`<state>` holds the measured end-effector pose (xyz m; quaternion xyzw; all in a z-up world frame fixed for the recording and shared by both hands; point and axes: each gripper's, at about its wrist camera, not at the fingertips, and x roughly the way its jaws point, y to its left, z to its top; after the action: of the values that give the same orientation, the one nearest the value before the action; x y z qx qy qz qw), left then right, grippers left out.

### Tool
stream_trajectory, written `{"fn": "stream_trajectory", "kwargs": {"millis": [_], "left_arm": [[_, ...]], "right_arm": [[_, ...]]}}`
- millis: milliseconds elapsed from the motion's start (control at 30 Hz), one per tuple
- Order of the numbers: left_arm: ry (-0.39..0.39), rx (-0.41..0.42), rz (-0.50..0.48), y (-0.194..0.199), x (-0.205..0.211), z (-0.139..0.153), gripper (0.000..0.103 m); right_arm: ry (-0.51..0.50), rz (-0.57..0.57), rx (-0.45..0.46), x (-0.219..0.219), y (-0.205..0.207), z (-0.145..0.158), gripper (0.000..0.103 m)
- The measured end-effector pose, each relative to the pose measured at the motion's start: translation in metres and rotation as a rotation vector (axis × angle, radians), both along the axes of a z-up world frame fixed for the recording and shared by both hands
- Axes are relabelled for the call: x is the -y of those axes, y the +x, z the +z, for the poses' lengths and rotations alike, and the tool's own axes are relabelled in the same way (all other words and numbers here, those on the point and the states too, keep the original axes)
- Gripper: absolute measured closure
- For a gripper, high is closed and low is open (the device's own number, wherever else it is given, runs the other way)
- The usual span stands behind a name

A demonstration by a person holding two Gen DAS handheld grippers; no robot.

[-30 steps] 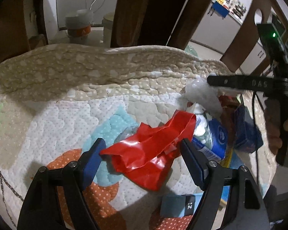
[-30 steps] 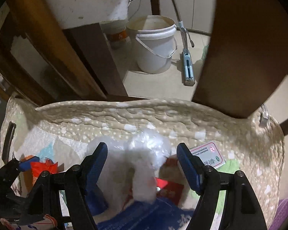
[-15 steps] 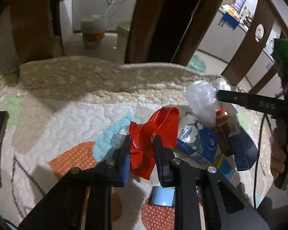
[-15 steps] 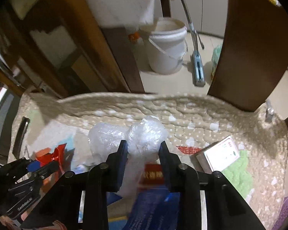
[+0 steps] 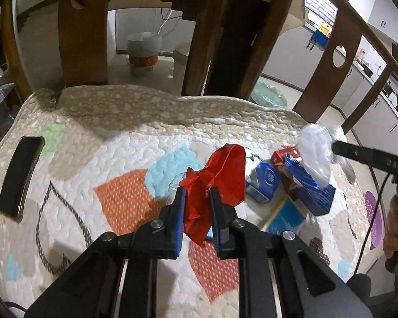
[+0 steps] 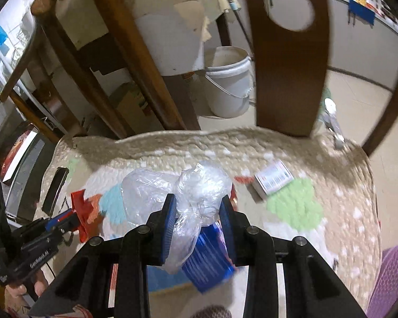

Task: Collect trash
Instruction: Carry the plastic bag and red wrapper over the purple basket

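Note:
My left gripper (image 5: pixel 196 193) is shut on a crumpled red plastic wrapper (image 5: pixel 220 172) and holds it above the quilted cushion (image 5: pixel 92 159). My right gripper (image 6: pixel 197 204) is shut on a clear crumpled plastic bag (image 6: pixel 196 188), lifted off the cushion; the bag also shows in the left wrist view (image 5: pixel 315 148). Below lie blue packets (image 5: pixel 265 182), a blue box (image 5: pixel 310 190) and a small red box (image 5: pixel 284 156). The left gripper with the red wrapper (image 6: pixel 82 209) shows at the left of the right wrist view.
A black phone (image 5: pixel 20 175) lies at the cushion's left edge. A white medicine box (image 6: pixel 273 180) lies at the right. Brown chair slats (image 6: pixel 289 53) rise behind the cushion. A white bucket (image 6: pixel 228 79) stands on the floor beyond. A purple basket (image 6: pixel 392 278) sits at the lower right.
Both grippers closed from open, the left on the red wrapper and the right on the clear bag, then lifted them up off the pile.

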<state>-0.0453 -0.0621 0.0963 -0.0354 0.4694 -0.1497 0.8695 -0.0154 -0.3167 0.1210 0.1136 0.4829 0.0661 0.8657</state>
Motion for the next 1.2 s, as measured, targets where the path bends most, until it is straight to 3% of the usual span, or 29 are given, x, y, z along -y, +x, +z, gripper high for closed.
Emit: {"fn": "stream_trajectory", "kwargs": {"millis": [633,1200], "left_arm": [[0.051,0.001,-0.113,-0.066,0.064,0.016,0.086],[0.134,0.033,-0.279,-0.103,0.145,0.025,0.086]], "right_arm": [[-0.031,-0.144,0.010,0.068,-0.122,-0.007,0.067],[-0.017,-0.297,0.049,0.129,-0.185,-0.005,0.067]]}}
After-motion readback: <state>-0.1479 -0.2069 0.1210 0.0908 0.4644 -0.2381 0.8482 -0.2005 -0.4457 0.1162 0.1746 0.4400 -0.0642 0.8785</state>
